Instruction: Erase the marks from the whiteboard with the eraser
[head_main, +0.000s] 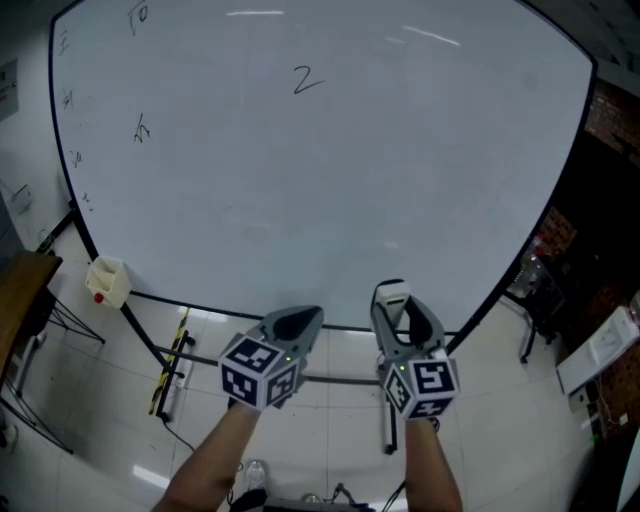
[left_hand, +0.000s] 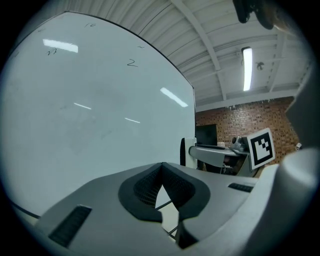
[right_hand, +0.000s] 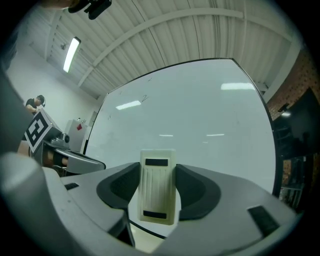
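My right gripper (head_main: 400, 305) pinched the cream ribbed plastic eraser (right_hand: 157, 192), long axis upright, near the large white whiteboard's (head_main: 330, 190) bottom edge. The handwritten "2" mark (head_main: 306, 79) lay well above, leftward. My left gripper (head_main: 292, 322) was pressed together, empty.

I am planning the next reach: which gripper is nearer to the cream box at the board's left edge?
Left. The left gripper is lower and to the right of the cream box; the right gripper, shut on the eraser, is farther right.
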